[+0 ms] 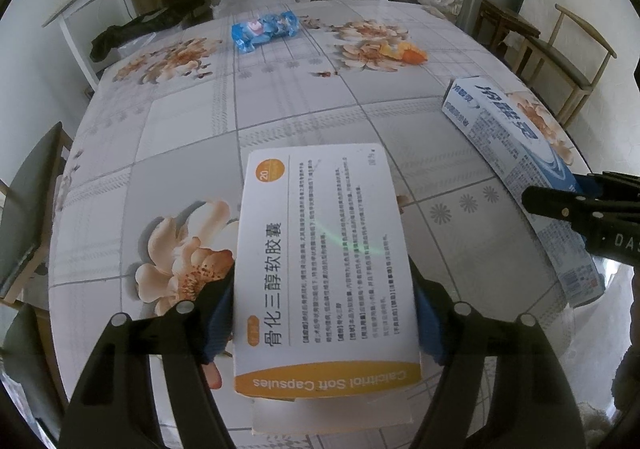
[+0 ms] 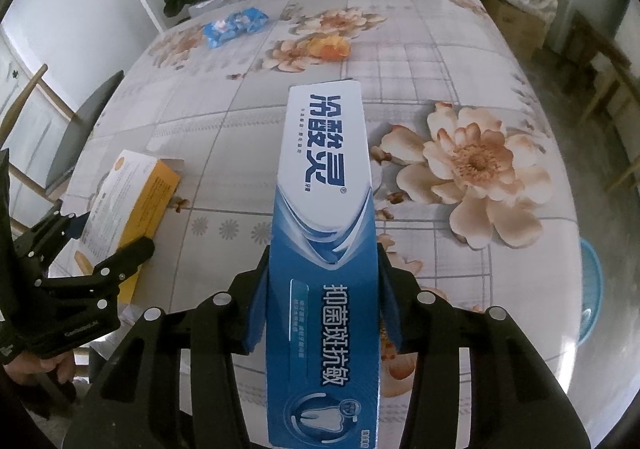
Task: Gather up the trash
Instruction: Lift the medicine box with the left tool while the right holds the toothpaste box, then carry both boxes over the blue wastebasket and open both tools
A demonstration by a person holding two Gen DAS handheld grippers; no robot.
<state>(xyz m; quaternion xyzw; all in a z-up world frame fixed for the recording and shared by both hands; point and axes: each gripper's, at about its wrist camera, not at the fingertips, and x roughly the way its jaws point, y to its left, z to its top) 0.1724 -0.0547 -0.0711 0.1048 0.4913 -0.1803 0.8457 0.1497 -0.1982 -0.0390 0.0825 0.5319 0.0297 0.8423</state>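
Floral tablecloth (image 1: 304,97) on a dining table, chairs round it. I have the left gripper (image 1: 324,313) clamped across the capsule box (image 1: 320,249), pads on its long sides. Right gripper (image 2: 322,305) pinches the toothpaste box (image 2: 324,177), just right of the capsule box, gripped near one end so it sticks out forward. Beyond the capsule box: blue wrapper (image 1: 265,31) and orange peel (image 1: 408,52), not yet collected.

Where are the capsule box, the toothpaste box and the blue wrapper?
capsule box (image 1: 326,249), left wrist view, middle of its printed white top face.
toothpaste box (image 2: 326,217), right wrist view, middle of its top face.
blue wrapper (image 1: 265,31), left wrist view, centre of the crumpled pack.
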